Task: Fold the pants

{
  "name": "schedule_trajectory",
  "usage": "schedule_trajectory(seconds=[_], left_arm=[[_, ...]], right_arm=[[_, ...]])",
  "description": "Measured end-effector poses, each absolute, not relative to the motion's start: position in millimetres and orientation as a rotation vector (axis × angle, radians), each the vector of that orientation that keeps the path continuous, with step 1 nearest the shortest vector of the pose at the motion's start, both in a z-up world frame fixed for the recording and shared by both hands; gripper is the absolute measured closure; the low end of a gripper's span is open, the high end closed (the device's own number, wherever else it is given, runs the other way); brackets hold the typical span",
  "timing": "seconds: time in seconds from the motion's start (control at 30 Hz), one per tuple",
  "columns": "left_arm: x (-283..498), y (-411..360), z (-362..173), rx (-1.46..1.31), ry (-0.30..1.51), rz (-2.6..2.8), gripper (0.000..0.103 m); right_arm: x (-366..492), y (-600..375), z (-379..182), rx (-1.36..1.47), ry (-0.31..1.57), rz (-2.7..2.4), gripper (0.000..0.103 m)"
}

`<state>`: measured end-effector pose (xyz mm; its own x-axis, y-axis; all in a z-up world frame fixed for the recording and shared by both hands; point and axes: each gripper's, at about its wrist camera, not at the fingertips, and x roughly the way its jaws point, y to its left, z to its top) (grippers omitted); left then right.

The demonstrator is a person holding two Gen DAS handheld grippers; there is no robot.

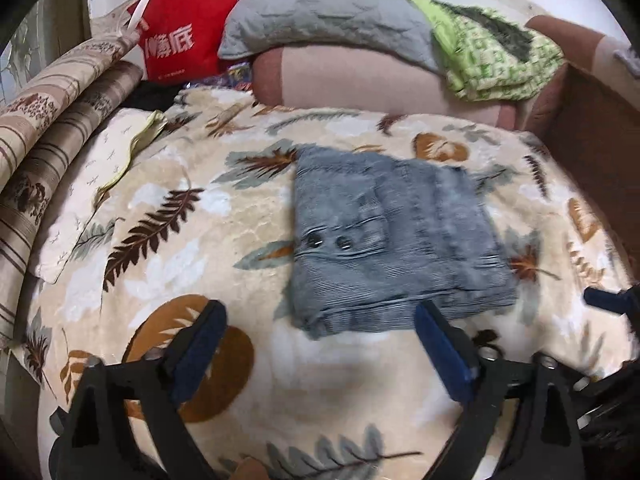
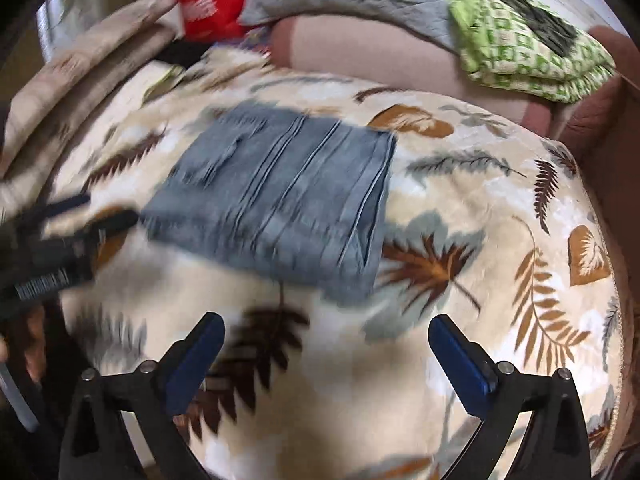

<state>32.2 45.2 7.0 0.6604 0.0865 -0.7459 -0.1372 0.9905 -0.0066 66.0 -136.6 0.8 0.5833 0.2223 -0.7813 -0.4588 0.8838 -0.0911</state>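
Note:
The grey-blue corduroy pants (image 1: pixel 396 240) lie folded into a flat square on the leaf-print blanket (image 1: pixel 180 240), with two dark buttons facing up. They also show in the right wrist view (image 2: pixel 280 200), blurred. My left gripper (image 1: pixel 320 320) is open and empty, just in front of the near edge of the pants. My right gripper (image 2: pixel 326 328) is open and empty, a little short of the pants. The left gripper appears at the left of the right wrist view (image 2: pixel 100 210), beside the pants. A blue fingertip of the right gripper (image 1: pixel 604 300) shows at the right edge of the left wrist view.
A grey pillow (image 1: pixel 320 12), a green patterned cloth (image 1: pixel 496 52) and a pink bolster (image 1: pixel 360 80) lie at the back. A red bag (image 1: pixel 184 28) and striped bedding (image 1: pixel 60 128) are at the left. A cream pillow (image 1: pixel 104 176) lies on the blanket's left. A brown bed frame (image 1: pixel 592 144) stands at the right.

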Motion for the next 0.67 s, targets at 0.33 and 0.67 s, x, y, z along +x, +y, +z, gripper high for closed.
schedule_trajectory(seconds=[0.33,0.67], left_arm=[[36,25,32,-0.094,0.836,0.083,0.003],[48,27,26,-0.095,0.875,0.108,0.003]], right_arm=[[45,-142,26,-0.351,0.797,0.388,0.000],[46,-134,27,-0.355,0.804,0.390,0.000]])
